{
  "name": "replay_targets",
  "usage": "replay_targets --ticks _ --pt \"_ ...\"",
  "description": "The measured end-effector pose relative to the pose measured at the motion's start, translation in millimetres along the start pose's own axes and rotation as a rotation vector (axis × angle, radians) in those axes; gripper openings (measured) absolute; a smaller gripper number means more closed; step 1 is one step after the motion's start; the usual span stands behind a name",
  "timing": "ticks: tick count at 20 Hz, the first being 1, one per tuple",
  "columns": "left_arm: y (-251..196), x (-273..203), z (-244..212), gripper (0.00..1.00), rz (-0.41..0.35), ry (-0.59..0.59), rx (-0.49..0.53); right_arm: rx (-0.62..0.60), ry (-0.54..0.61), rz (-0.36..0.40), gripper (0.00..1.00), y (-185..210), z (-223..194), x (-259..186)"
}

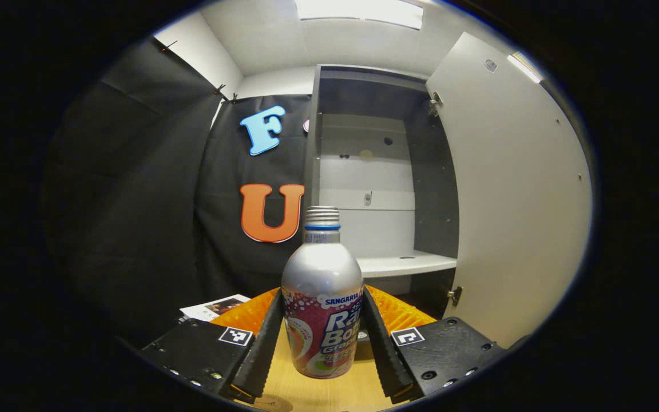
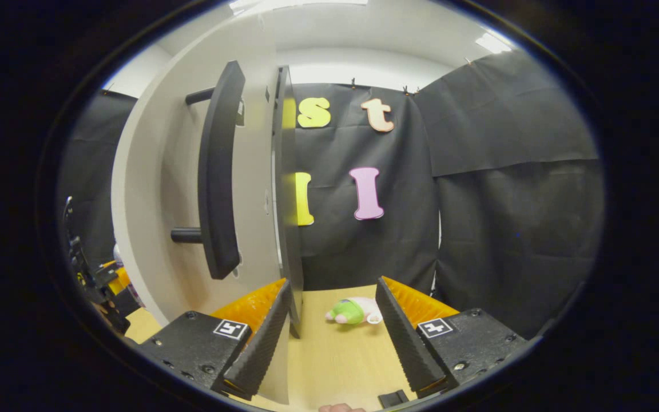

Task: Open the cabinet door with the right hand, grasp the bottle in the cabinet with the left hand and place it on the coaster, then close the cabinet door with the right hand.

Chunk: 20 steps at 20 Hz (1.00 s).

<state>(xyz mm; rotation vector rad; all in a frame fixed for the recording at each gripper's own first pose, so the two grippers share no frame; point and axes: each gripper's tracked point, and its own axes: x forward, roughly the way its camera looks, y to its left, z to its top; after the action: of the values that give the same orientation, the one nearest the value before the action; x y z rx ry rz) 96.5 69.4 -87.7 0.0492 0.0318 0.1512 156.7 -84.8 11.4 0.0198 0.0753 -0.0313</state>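
- Between the fingers of the left gripper point(image 1: 322, 343), in the left gripper view, the bottle point(image 1: 322, 297) stands upright on the wooden table point(image 1: 329, 395); both fingers lie against its printed sides, so the jaws are closed on it at about bottle width.
- Its silver shoulder and threaded neck, ringed with a blue band, rise above the fingertips; whether the cap is on cannot be told.
- Behind the bottle the cabinet point(image 1: 384, 171) stands with its door point(image 1: 512, 194) swung wide to the right, hinges showing at the door's inner edge.
- Inside the cabinet a pale shelf point(image 1: 407, 263) lies bare, with a pale back panel above it and dark side walls.
- Near the table's left edge, beside the left finger, lies a printed card or booklet point(image 1: 215, 307).
- From the right gripper view, the right gripper point(image 2: 332, 337) hangs with jaws spread wide and nothing held; the door's edge point(image 2: 286, 194) stands just by its left finger, though whether they touch is unclear.
- On the door's outer face a long dark handle point(image 2: 218, 171) runs upright on two posts.
- Farther along the table, between the fingers, lies a small green and pink toy point(image 2: 352, 311).
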Motion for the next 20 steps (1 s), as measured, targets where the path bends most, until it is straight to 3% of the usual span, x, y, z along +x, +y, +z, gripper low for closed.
replay_targets --ticks 3,11,20 --pt "18 -21 -39 0.72 0.044 0.027 0.014 0.004 0.004 0.009 0.93 -1 -8 1" --pt "78 -63 -130 0.73 0.251 0.084 0.013 0.055 -0.015 0.012 0.93 -9 -11 -4" --pt "100 -55 -198 0.73 0.324 0.113 0.003 0.053 -0.012 0.001 0.93 -6 1 -9"
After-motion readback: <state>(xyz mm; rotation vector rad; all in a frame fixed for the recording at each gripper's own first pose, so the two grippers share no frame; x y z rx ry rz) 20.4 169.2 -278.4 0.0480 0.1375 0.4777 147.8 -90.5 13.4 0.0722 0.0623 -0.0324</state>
